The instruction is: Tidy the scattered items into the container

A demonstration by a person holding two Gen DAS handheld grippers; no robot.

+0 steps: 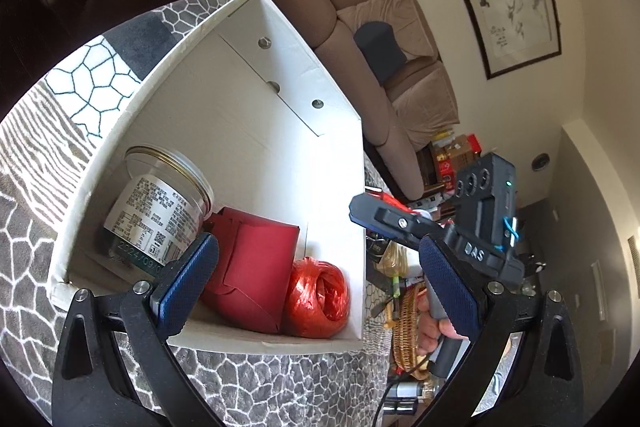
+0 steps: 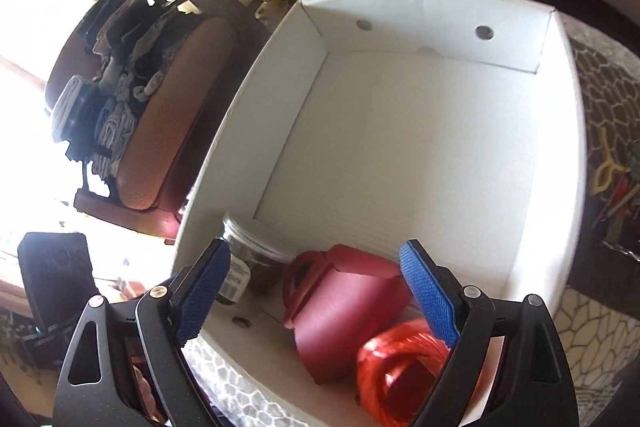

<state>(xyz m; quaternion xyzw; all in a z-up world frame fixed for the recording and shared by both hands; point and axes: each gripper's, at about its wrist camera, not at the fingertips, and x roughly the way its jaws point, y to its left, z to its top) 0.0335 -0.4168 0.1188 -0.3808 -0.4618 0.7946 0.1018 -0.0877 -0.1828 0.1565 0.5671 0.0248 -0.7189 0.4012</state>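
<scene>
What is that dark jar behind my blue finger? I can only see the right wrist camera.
Observer: It's a clear jar with a white printed label and a gold-rimmed lid. It is tipped over in a corner of the white box.
Operator: Is the other gripper holding anything?
Observer: No. The left gripper is open and empty, with nothing between its fingers.
Operator: Who's holding mine?
Observer: A hand holds the grey handle of the right gripper, by the box's right wall.
</scene>
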